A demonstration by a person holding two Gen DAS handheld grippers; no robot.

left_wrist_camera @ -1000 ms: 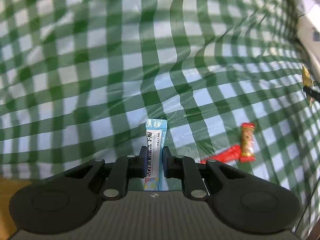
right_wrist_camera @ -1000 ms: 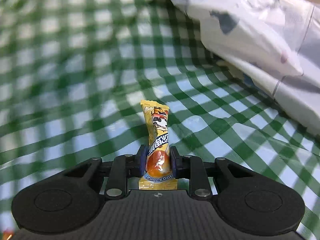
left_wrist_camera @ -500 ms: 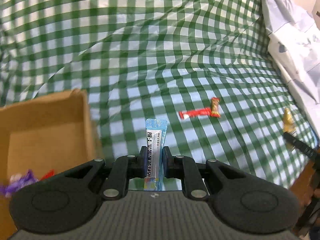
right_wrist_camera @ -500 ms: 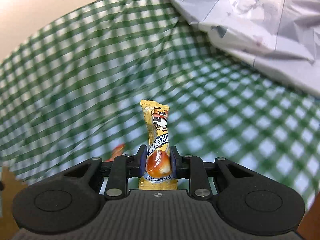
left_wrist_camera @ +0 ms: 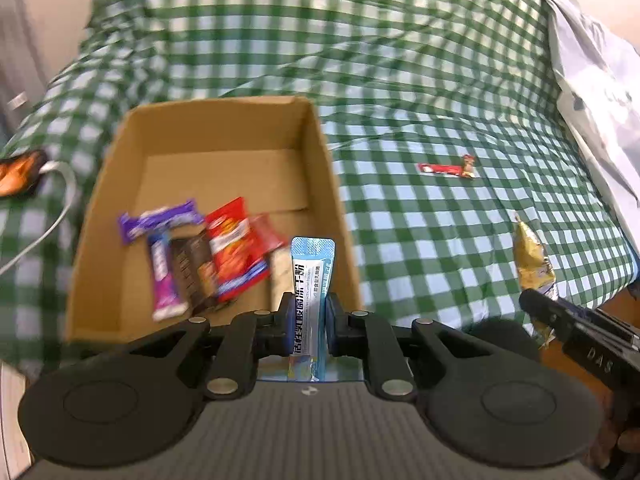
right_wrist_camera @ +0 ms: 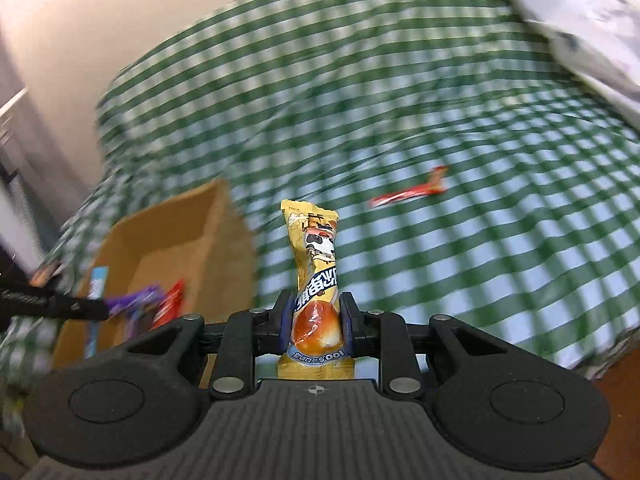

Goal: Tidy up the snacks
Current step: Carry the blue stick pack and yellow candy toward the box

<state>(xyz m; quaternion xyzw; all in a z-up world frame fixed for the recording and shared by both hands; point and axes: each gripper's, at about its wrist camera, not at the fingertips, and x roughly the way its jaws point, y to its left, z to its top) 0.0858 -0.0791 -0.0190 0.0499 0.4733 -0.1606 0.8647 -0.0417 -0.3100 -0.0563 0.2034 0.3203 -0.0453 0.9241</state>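
Swinging over from the bare checked cloth, the left gripper (left_wrist_camera: 307, 322) now hangs above the cardboard box (left_wrist_camera: 320, 136), jaws pinching a blue snack stick (left_wrist_camera: 311, 280). Beside the box, the right gripper (right_wrist_camera: 316, 322) has its jaws squeezing a yellow snack pack (right_wrist_camera: 316, 264), so both look ready to drop in.

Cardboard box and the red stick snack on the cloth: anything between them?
No, only bare green checked cloth between cardboard box and red stick snack, in the left wrist view.

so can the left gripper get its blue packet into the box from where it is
Probably yes. The left gripper is shut on the blue packet just at the near right corner of the open-topped cardboard box, with nothing covering the opening.
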